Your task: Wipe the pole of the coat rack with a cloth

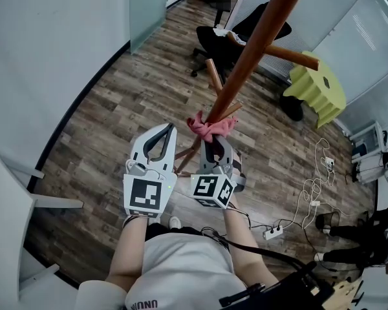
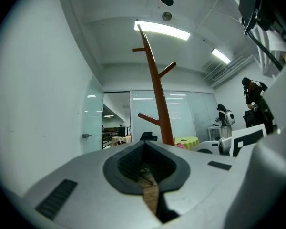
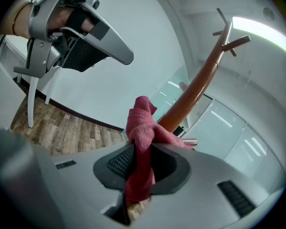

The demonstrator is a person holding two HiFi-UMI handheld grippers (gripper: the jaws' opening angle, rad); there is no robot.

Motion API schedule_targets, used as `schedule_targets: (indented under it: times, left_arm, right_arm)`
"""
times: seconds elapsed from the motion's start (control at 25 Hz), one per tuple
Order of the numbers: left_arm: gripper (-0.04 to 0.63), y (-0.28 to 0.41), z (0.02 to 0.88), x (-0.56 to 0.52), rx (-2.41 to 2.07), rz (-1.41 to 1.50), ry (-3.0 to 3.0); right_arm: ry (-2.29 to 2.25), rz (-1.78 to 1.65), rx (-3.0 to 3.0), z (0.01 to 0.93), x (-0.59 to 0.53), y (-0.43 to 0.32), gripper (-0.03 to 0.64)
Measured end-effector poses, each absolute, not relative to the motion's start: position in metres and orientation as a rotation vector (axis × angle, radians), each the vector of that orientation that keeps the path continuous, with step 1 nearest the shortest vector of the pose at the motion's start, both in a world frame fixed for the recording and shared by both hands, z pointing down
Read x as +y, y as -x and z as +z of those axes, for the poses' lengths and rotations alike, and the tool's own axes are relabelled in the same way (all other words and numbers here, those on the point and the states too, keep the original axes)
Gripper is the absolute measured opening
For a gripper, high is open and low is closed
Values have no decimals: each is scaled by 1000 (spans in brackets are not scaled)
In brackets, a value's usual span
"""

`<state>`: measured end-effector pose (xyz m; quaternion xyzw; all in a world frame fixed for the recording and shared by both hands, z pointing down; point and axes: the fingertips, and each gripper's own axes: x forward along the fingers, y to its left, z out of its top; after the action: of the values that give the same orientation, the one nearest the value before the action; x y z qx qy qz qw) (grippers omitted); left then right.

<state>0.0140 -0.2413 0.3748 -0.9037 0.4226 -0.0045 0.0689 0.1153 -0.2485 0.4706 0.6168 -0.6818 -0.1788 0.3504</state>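
Pink cloth (image 3: 142, 128) clamped in the right tongs (image 3: 140, 151), touching the brown pole (image 3: 200, 85) at frame centre. Left tongs (image 2: 145, 168) closed, empty.

The cloth (image 1: 210, 126) is pinkish red, the coat rack pole (image 1: 253, 47) reddish-brown. The floor (image 1: 116, 108) shows grey-brown wood planks; the stool (image 1: 318, 86) is yellow-green.

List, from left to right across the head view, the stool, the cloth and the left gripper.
left gripper → pink cloth → yellow-green stool. The pole slants across too far to place.
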Motion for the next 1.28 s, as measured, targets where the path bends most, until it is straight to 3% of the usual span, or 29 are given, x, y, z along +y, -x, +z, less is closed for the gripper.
schedule_targets:
  times: [0.76,1.28]
  left_arm:
    - [12,-25,389,-235,1205,-55,2704]
    - [12,-27,364,-232,1160,54,2601]
  right_arm:
    - [-1573,-466,-1763,480,-242,-116,83]
    - [-1775,-651,-1841,387,-210,-124,83]
